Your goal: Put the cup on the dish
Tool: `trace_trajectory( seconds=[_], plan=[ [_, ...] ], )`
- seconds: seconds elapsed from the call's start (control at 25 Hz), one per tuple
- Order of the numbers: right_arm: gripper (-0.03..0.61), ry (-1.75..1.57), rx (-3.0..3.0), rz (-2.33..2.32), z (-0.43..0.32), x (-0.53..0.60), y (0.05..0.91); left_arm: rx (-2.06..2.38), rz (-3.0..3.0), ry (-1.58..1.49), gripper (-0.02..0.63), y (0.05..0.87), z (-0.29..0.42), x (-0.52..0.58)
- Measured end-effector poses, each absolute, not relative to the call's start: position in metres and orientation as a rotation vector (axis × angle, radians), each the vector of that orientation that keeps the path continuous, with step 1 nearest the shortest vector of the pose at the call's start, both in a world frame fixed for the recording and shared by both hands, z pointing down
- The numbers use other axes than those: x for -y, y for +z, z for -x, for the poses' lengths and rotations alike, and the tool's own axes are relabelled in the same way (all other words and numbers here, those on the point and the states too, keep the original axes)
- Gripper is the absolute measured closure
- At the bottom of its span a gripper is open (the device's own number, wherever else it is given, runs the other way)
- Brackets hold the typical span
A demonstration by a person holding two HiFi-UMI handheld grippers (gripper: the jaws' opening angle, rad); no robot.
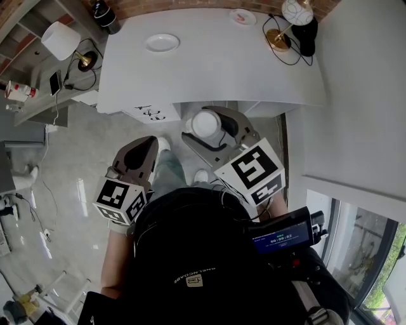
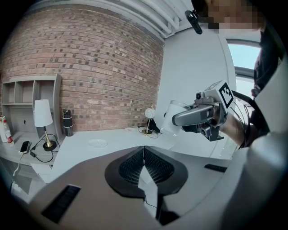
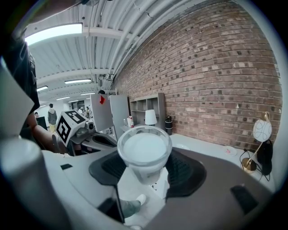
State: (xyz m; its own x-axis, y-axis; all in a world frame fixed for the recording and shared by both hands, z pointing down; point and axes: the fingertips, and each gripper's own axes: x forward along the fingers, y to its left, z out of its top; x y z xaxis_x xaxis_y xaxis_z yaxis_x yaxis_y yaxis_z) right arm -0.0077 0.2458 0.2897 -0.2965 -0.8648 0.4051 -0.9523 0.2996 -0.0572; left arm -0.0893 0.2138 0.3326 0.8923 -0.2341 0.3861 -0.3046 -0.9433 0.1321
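Item 1. Table [image 1: 222, 70]: white top, set against a brick wall; taken as reference for all entries.

Item 2. Dish [image 1: 161, 42]: small, round and white. It lies flat on the table, toward its far left part, with nothing on it.

Item 3. Cup [image 1: 206, 123]: pale and clear-walled, white inside, mouth turned up toward the head view. It is off the table, in the air just before the near edge and well apart from the dish.

Item 4. Right gripper [image 1: 208, 130]: before the table's near edge. Its fingers are clamped on the cup, one on either side of its wall.

Item 5. Left gripper [image 1: 143, 150]: before the table's near left corner, over the floor. Its fingers are pressed together with nothing between them.

Item 6. Black bottle [image 1: 104, 16]: stands at the table's far left corner.

Item 7. Globe lamp [image 1: 288, 19]: brass foot, at the table's far right corner, cord looped beside it.

Item 8. Saucer [image 1: 242, 17]: small, pink-marked, at the table's far edge, left of the globe lamp.

Item 9. Shade lamp [image 1: 60, 39]: white, on a shelf left of the table.
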Motion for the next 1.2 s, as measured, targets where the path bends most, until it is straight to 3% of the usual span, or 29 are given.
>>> trace_trajectory(
  seconds=[1.2],
  plan=[
    [0.313, 0.545, 2.049, -1.759, -0.031, -0.001, 0.302, 0.253, -2.813, 0.510, 0.606, 0.343, 0.071, 0.050]
  ],
)
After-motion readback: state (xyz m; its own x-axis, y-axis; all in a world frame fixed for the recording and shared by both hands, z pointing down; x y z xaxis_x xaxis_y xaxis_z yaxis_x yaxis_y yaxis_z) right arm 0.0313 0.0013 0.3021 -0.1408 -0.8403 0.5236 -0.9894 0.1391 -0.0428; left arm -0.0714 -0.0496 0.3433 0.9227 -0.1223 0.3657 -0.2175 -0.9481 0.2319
